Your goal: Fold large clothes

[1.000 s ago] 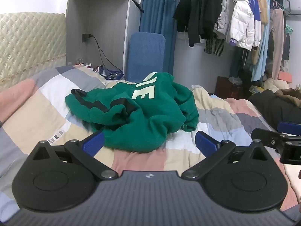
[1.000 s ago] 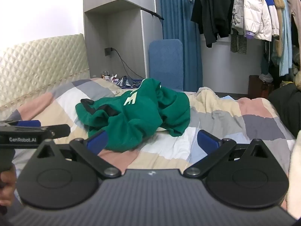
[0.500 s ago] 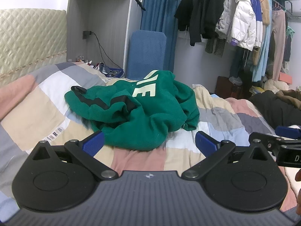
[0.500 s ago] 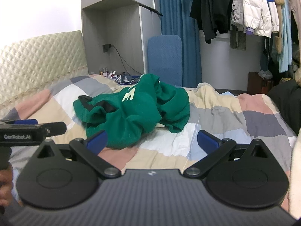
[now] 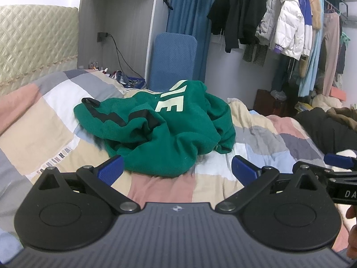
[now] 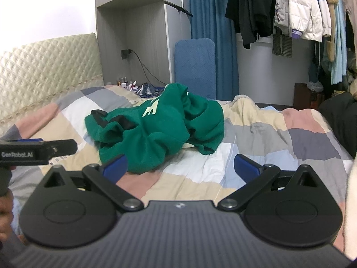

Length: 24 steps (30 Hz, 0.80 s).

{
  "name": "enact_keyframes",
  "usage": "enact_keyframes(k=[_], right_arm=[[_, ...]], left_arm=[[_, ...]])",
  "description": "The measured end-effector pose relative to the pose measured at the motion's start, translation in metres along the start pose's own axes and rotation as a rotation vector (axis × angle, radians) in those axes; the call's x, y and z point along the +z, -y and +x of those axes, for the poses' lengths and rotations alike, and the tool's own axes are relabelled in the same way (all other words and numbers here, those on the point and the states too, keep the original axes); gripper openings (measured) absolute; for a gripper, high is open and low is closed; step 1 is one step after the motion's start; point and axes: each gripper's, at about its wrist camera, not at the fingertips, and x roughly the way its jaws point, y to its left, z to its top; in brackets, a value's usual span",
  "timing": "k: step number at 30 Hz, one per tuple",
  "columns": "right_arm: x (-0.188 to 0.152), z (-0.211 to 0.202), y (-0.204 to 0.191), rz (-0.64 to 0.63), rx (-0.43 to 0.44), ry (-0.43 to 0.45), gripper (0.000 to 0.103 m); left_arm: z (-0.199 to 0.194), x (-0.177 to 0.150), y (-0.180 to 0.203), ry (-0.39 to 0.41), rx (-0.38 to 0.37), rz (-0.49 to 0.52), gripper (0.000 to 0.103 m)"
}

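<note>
Nearest the lens, both tools are seen from behind. Left gripper (image 5: 177,169): blue-tipped fingers (image 5: 111,170) spread wide and released, holding nothing. Right gripper (image 6: 181,168): fingers (image 6: 245,166) likewise parted and empty. Each hovers above the bed (image 5: 40,125), short of the cloth, and each shows at the edge of the other's view, side by side.

Just beyond the fingertips, near the middle of the patchwork quilt (image 6: 256,138), lies the green sweatshirt (image 5: 160,131), crumpled into a loose heap. Pale letters (image 5: 171,103) show on its raised far part; a black zigzag stripe (image 5: 125,118) runs along what is probably a sleeve toward the left, ending in a dark cuff (image 5: 90,101).

Handling, as judged: thick, soft knit, light for its bulk, limp, not fragile and not slippery. It will sag and drag on the quilt when lifted, so a pinch on one layer at an edge should serve better than a bite into the pile. Likely holds are the cuff at far left and the rounded near fold (image 6: 142,156); hem and shoulders are buried, and cannot be told apart yet. Folding has not begun; spreading it flat appears to come first.

Farther back: a quilted headboard (image 6: 49,67) at left, a blue padded board (image 5: 173,60) against the wall, and hanging coats (image 5: 287,29) at far right.
</note>
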Motion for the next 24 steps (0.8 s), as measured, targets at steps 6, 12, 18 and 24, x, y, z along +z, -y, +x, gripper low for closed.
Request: enact_keyframes(k=[6,12,18,24], right_arm=[[-0.0021,0.0034,-0.0006,-0.002,-0.006,-0.004,0.103],[-0.0028,0.0044,0.0011,0.003,-0.003,-0.008,0.103],[-0.0034,0.0047,0.0049,0.025,-0.002,-0.010,0.103],[-0.0065,0.0080,0.0043,0.025,0.014,-0.025,0.103]], left_arm=[[0.0024,-0.0007,-0.0028,0.000,0.003,-0.002,0.103],[0.0036,-0.0015,-0.0034,0.006,0.006,-0.002,0.103],[0.0040,-0.0018,-0.0034,0.004,0.007,-0.004,0.103],[0.0051,-0.0006,-0.0036,0.002,0.008,-0.004,0.103]])
